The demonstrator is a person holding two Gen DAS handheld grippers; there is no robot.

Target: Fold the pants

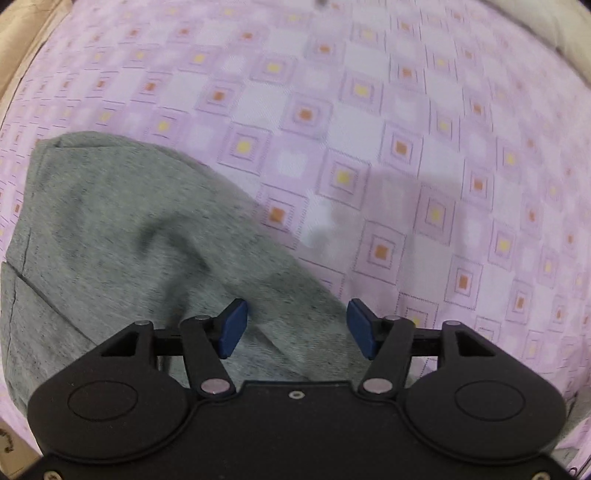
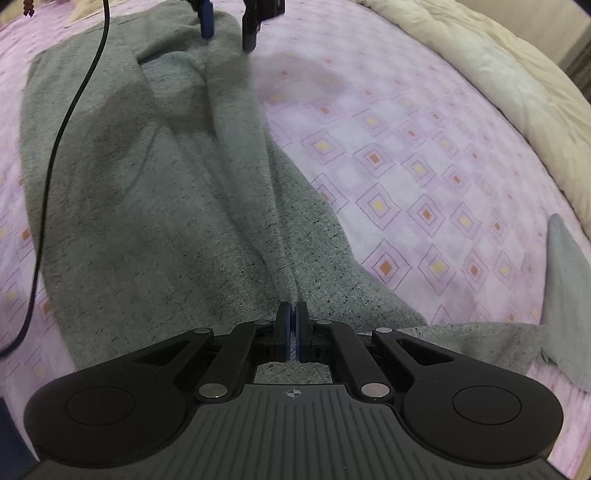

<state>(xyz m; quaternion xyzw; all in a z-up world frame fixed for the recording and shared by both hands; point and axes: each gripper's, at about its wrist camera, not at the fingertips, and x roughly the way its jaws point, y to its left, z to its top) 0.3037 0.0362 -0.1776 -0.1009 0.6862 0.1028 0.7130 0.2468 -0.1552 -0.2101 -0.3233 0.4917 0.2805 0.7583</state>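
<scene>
Grey pants (image 2: 166, 192) lie on a pink patterned bed sheet (image 2: 406, 166). My right gripper (image 2: 292, 328) is shut on a raised ridge of the grey cloth that runs away toward the far end. My left gripper (image 1: 295, 326) is open, its blue pads on either side of a fold at the pants' edge (image 1: 288, 332). It also shows at the top of the right wrist view (image 2: 229, 26), jaws apart over the far end of the pants. In the left wrist view the pants (image 1: 129, 240) spread to the left.
A cream duvet (image 2: 498, 81) lies bunched along the right side of the bed. A black cable (image 2: 62, 125) hangs across the left side of the pants. Another grey piece of cloth (image 2: 565, 280) lies at the right edge.
</scene>
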